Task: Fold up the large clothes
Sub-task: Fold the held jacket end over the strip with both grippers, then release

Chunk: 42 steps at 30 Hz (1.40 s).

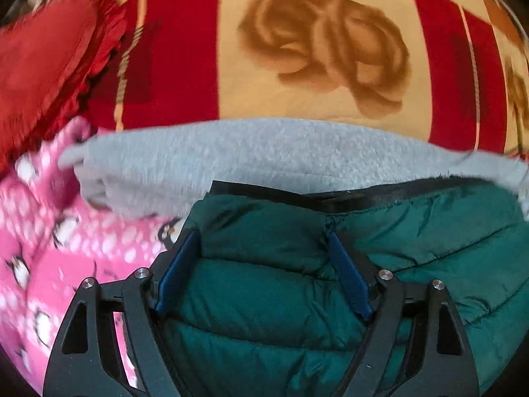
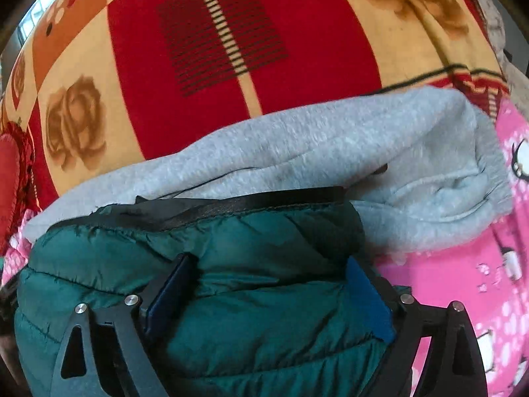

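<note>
A dark green quilted puffer jacket [image 1: 264,284] with a black hem band fills the lower middle of both views [image 2: 251,258]. My left gripper [image 1: 261,238] has its blue-padded fingers [image 1: 178,268] pressed on a thick fold of the jacket. My right gripper [image 2: 274,271] likewise clamps a fold of it between its blue pads [image 2: 168,291]. A grey sweatshirt [image 1: 251,158] lies just beyond the jacket, its cuffed end toward the right in the right wrist view [image 2: 363,139].
A pink fleece with penguins [image 1: 49,231] lies under the clothes, also at right in the right wrist view [image 2: 489,264]. All rests on a red and cream rose-patterned blanket [image 1: 317,49]. A red frilled cushion [image 1: 43,59] lies at far left.
</note>
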{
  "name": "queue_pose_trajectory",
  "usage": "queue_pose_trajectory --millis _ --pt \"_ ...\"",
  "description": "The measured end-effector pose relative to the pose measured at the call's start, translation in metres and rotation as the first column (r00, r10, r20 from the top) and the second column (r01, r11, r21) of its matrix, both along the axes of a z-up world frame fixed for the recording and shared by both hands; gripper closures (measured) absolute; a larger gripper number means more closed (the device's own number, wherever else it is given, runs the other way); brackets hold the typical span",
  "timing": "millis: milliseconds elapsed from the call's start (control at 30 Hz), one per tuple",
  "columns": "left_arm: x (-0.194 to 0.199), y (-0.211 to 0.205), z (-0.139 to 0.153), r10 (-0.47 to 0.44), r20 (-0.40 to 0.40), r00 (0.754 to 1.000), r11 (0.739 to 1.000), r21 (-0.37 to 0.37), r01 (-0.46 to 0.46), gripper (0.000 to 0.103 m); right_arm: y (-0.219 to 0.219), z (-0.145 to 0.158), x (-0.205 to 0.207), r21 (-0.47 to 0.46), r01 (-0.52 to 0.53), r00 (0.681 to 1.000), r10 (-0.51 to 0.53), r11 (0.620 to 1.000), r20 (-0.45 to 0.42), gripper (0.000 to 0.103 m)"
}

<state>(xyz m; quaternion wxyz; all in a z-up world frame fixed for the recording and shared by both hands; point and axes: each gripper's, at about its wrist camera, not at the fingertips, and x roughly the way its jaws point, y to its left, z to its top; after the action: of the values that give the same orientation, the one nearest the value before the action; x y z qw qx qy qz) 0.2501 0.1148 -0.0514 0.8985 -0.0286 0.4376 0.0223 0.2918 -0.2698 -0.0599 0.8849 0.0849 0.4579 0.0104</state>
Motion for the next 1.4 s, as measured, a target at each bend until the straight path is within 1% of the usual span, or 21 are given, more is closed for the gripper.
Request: queue_pose_trajectory --millis 100,233,367,600,1200,1267,1333,1367,1400 --pt "-0.005 0.001 -0.003 0.019 0.023 1.0 1.0 0.008 -0.019 0.021 0.001 -0.003 -0.001 -0.016 -0.005 1.0 0.005 1.0 0.008 0.011" --pt "-0.008 0.005 -0.006 0.026 0.034 0.999 0.999 0.028 -0.027 0.021 -0.007 -0.006 -0.002 0.022 -0.004 1.0 0.004 1.0 0.011 0.011" --pt "-0.006 0.001 -0.006 0.026 0.031 0.999 0.999 0.036 -0.027 0.021 -0.011 -0.006 -0.006 0.027 -0.004 1.0 0.003 1.0 0.019 0.011" --pt "-0.007 -0.003 -0.004 0.023 0.028 0.999 0.999 0.029 -0.024 0.021 -0.016 -0.006 -0.01 0.026 -0.004 1.0 0.003 1.0 0.022 0.011" --pt "-0.005 -0.002 -0.005 0.021 0.019 1.0 1.0 0.018 -0.022 0.021 -0.008 -0.001 -0.01 0.035 -0.002 1.0 0.001 0.999 0.031 0.011" --pt "-0.002 -0.001 -0.003 0.015 -0.002 1.0 1.0 0.012 -0.015 0.021 -0.01 0.006 -0.012 0.041 0.005 1.0 -0.006 0.999 0.028 0.011" --pt "-0.001 0.0 0.007 -0.008 -0.03 1.0 1.0 0.022 0.008 0.021 -0.007 0.021 -0.019 0.01 0.017 0.999 -0.017 1.0 0.034 0.012" --pt "-0.005 0.002 0.015 -0.01 -0.025 1.0 1.0 0.025 0.01 0.021 -0.005 0.032 -0.026 -0.001 0.019 0.998 -0.019 1.0 0.056 0.012" --pt "-0.012 0.003 0.027 -0.004 -0.004 1.0 1.0 0.025 0.004 0.022 -0.002 0.046 -0.034 0.015 0.007 0.996 -0.009 1.0 0.089 0.012"
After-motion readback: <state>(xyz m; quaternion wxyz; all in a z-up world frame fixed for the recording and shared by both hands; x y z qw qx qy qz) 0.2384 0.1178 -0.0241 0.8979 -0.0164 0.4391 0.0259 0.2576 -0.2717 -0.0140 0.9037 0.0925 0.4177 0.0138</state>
